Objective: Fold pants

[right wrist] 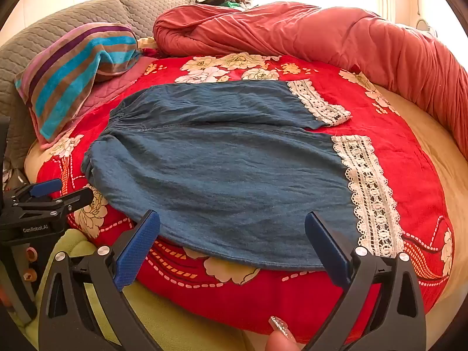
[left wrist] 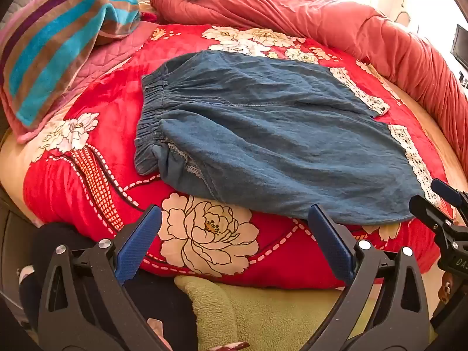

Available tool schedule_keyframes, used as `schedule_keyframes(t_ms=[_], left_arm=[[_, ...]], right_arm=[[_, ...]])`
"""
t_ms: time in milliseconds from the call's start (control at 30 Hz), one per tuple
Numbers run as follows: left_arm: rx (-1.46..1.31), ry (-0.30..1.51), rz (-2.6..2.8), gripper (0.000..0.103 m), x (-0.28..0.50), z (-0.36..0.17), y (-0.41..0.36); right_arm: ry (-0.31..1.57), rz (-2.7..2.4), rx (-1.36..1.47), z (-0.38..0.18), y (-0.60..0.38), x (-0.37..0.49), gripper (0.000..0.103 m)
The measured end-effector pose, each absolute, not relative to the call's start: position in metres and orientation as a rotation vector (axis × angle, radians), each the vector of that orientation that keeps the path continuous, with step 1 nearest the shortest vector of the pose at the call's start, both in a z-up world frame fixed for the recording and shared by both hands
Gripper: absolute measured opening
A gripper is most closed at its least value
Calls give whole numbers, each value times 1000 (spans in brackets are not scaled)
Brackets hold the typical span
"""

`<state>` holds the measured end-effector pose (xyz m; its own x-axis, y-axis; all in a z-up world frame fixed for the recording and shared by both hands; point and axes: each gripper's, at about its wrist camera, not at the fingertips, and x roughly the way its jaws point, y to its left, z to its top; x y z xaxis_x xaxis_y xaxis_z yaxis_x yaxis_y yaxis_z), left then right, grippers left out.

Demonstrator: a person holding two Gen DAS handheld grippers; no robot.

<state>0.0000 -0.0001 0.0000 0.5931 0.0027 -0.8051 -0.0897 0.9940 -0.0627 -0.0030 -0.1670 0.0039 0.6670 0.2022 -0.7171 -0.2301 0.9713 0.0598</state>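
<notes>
Left gripper (left wrist: 234,213): I see its jaws wide apart, holding nothing, low in frame.
Right gripper (right wrist: 232,219): jaws apart too, empty, near hem.
Pants (right wrist: 222,169): spread flat mid-frame on the red floral blanket (right wrist: 380,122).
Striped pillow (right wrist: 79,70): upper left.

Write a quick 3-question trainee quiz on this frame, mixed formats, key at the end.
1. True or false: the pants lie spread out flat on the red floral blanket, not yet folded.
2. Multiple choice: the white lace trim is on the
A. waistband
B. leg hems
C. pockets
3. Fill in: both the left claw and the right claw are ____ and hold nothing.

Key: 1 true; 2 B; 3 open.
</notes>
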Motion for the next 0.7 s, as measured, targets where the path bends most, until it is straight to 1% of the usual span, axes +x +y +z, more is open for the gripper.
schedule_keyframes(t_ms=[700], left_arm=[[-89, 928, 55, 94, 1, 1, 0]], right_arm=[[803, 242, -37, 5, -168, -3, 99]])
